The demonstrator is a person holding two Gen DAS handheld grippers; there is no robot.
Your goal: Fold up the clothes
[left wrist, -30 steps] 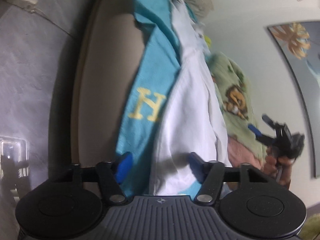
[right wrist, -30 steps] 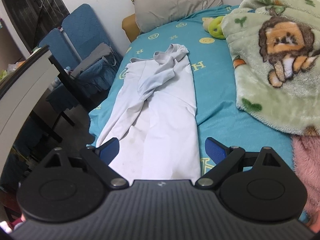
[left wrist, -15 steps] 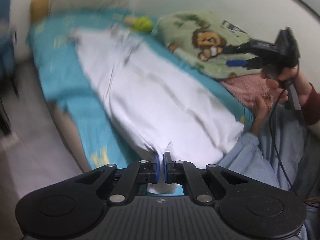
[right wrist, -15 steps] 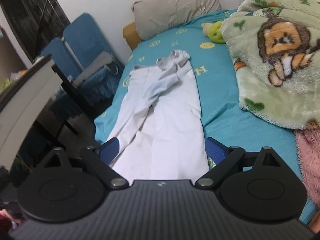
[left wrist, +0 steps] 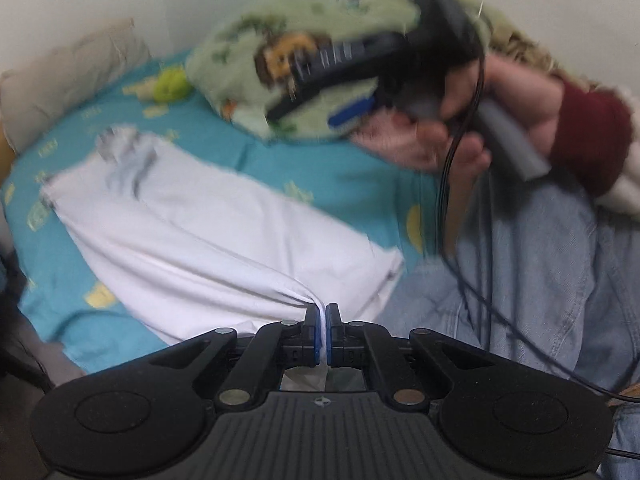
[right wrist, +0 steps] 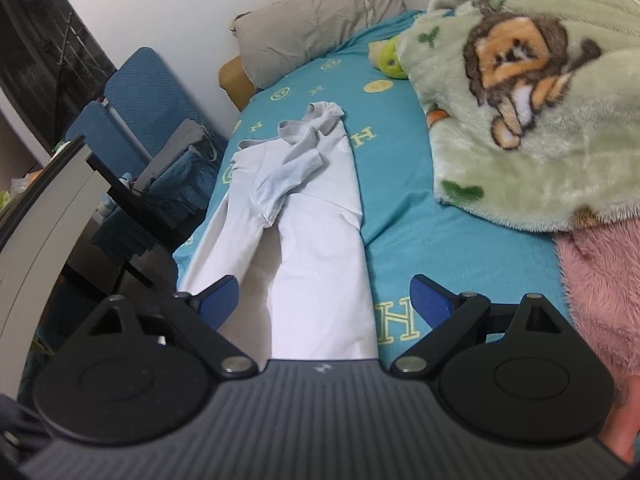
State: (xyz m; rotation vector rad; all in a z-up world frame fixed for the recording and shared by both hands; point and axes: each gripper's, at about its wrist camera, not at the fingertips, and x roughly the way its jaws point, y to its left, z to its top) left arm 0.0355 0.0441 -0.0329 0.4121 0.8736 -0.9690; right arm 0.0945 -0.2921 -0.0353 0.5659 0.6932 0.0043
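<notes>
A long white garment [right wrist: 316, 216] lies stretched along the teal bed sheet [right wrist: 440, 232], its sleeve folded over near the collar at the far end. In the left wrist view the same white garment [left wrist: 208, 236] runs away from me, and my left gripper [left wrist: 322, 316] is shut on its near hem, with cloth pinched between the blue pads. My right gripper [right wrist: 326, 298] hovers open above the near end of the garment, touching nothing. From the left wrist view the right gripper [left wrist: 352, 76] appears blurred, held up in a hand over the blanket.
A green lion-print blanket [right wrist: 528, 92] and a pink fleece [right wrist: 600, 288] fill the bed's right side. A grey pillow [right wrist: 316, 28] and a green plush toy [right wrist: 390, 60] lie at the head. Blue chairs [right wrist: 132, 108] and a desk edge [right wrist: 44, 204] stand left. The person's jeans [left wrist: 528, 280] show near.
My left gripper swung round from beside the bed, went from open to shut on the garment's hem, and lifted it a little. The right gripper rose and stayed open.
</notes>
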